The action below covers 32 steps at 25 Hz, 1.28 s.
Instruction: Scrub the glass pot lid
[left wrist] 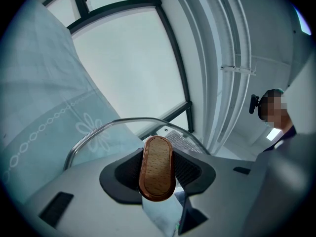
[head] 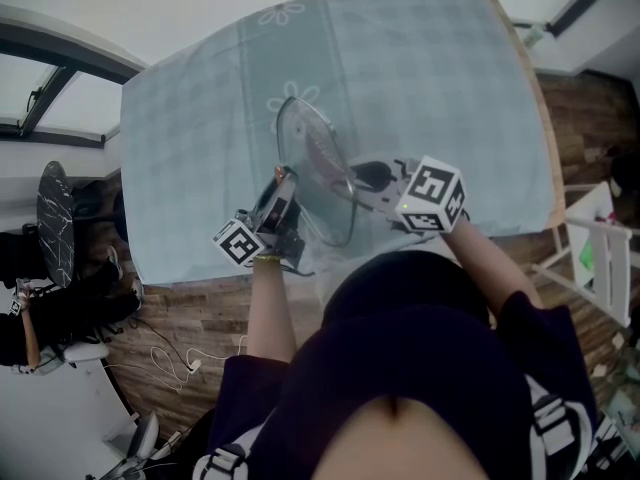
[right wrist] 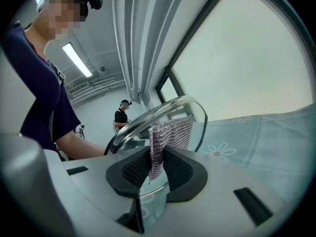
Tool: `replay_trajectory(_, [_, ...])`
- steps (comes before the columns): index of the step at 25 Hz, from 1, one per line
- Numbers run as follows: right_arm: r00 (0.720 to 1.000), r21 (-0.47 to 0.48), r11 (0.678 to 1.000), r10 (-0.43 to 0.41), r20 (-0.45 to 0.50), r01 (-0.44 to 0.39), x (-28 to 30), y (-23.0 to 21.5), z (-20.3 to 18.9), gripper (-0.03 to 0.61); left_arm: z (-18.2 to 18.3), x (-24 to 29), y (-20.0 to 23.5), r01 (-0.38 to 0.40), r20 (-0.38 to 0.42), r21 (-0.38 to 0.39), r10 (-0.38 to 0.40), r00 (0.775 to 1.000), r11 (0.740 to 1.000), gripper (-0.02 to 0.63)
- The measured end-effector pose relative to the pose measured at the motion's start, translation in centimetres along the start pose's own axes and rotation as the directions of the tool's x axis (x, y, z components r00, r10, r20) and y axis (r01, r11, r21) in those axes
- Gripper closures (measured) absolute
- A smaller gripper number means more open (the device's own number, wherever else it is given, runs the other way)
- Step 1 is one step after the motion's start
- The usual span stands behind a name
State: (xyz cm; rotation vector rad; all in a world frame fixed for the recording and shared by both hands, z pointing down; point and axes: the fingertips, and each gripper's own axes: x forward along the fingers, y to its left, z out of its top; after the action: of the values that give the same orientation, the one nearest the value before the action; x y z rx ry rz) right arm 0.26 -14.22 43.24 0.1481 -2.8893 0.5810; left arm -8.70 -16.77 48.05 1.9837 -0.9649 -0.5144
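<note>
1. Over the counter (head: 430, 78), holding the lid (head: 315, 168) on its edge, with the left gripper (left wrist: 158, 176) clamped on the wooden knob (left wrist: 157, 154).
2. Pinching a scrub cloth (right wrist: 167, 135) in the right gripper (right wrist: 157, 173), close to the glass.
3. Looks like the scrubbing step.
4. Next: rub the cloth across the glass, pressing softly, knob held tight.

Lid (head: 318, 173) over table (head: 450, 88) — cloth (right wrist: 170, 135) at its right

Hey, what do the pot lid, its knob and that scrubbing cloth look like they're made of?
The pot lid: clear glass, the tablecloth shows through; shiny metal-looking rim. Its knob: wood, visible grain, glossy brown edge. The scrubbing cloth: knitted mesh with a silvery glint, perhaps metallic thread.
</note>
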Motion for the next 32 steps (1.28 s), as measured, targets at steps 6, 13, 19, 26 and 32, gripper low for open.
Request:
replay_trajectory(6, [0.999,-0.006,0.999,0.043,-0.011,-0.043,0.0,1.2,-0.8,0.503,0.3,-0.4,0.0,0.0,0.017,-0.012,0.0,1.0,1.0,0.446])
replay_trajectory(13, [0.995,-0.027,0.995,0.091,-0.038,-0.092,0.1,3.0,-1.9,0.503,0.5,-0.8,-0.3,0.044,0.054,-0.061,-0.041,0.998,0.997,0.445])
replay_trajectory(19, [0.991,-0.043,0.993,0.107,-0.076,-0.11,0.2,4.1,-3.2,0.503,0.8,-1.0,-0.4,0.062,0.067,-0.061,-0.058,0.996,0.996,0.445])
replay_trajectory(26, [0.985,-0.063,0.991,0.113,-0.131,-0.122,-0.1,5.1,-4.8,0.503,0.9,-1.3,-0.4,0.069,0.069,-0.072,-0.064,0.996,0.995,0.445])
replay_trajectory(32, [0.977,-0.051,0.987,0.143,-0.157,-0.152,-0.5,6.3,-6.0,0.503,0.7,-1.5,-0.5,0.075,0.065,-0.072,-0.071,0.995,0.995,0.445])
